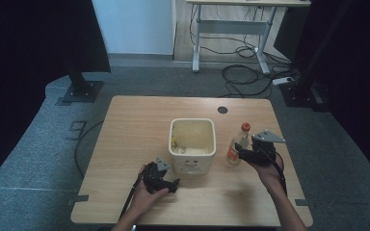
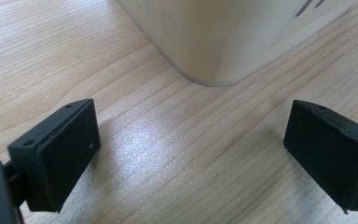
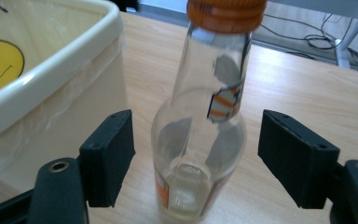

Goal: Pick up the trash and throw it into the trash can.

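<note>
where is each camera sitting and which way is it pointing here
High view: fixed above the person's side, facing forward and down on the table; both forearms and both grippers show.
Left gripper view: rides the left gripper, facing the bin; its open fingers show.
Right gripper view: rides the right gripper, facing the bottle, which stands between its open fingers.
Shared: all three show the bin.

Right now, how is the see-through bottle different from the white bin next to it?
The glass bottle is clear, tall and narrow; the bin is cream-white, wide and squarish. The bottle is closed with an orange cap, while the bin is open on top with a plastic liner inside. The bottle stands between the open jaws of the right gripper; the bin is not between any jaws. Both stand upright on the wooden table.
</note>
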{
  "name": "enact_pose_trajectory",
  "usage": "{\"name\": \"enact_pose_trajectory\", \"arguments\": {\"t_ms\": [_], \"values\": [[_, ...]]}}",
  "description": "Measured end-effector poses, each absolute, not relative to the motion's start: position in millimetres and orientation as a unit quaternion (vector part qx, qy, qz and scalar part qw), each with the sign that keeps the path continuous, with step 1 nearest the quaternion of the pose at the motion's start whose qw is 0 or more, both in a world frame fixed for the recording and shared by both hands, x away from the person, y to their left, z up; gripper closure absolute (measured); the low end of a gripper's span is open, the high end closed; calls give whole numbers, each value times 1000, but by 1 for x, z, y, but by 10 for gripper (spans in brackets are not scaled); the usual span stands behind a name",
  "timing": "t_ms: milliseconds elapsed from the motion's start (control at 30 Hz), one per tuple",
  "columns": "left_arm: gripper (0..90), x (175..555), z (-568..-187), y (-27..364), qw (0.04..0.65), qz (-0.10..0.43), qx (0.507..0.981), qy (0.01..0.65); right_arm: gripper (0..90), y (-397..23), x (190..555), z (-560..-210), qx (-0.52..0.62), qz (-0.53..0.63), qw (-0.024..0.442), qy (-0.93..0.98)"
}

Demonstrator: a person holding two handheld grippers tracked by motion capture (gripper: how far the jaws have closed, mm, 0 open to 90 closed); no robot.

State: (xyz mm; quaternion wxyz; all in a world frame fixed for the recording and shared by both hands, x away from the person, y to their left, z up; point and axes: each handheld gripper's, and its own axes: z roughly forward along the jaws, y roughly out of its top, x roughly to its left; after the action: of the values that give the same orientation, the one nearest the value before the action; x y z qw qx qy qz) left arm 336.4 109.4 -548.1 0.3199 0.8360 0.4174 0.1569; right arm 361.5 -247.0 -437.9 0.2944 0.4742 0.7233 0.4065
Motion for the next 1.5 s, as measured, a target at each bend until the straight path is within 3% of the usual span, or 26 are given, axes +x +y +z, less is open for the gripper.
{"name": "enact_pose_trajectory", "arguments": {"t_ms": [467, 600, 733, 800, 1500], "values": [[34, 336, -548, 109, 321, 156, 836, 416, 381, -251, 378, -431, 493, 422, 298, 701], [34, 336, -548, 109, 321, 156, 837, 415, 401, -250, 381, -430, 495, 439, 281, 695], [34, 336, -548, 109, 321, 156, 837, 415, 449, -246, 383, -431, 486, 433, 291, 701], [35, 336, -548, 109, 321, 155, 837, 414, 529, -246, 385, -431, 483, 432, 291, 704], [35, 335, -548, 108, 321, 155, 839, 410, 547, -246, 384, -427, 474, 446, 286, 703]]}}
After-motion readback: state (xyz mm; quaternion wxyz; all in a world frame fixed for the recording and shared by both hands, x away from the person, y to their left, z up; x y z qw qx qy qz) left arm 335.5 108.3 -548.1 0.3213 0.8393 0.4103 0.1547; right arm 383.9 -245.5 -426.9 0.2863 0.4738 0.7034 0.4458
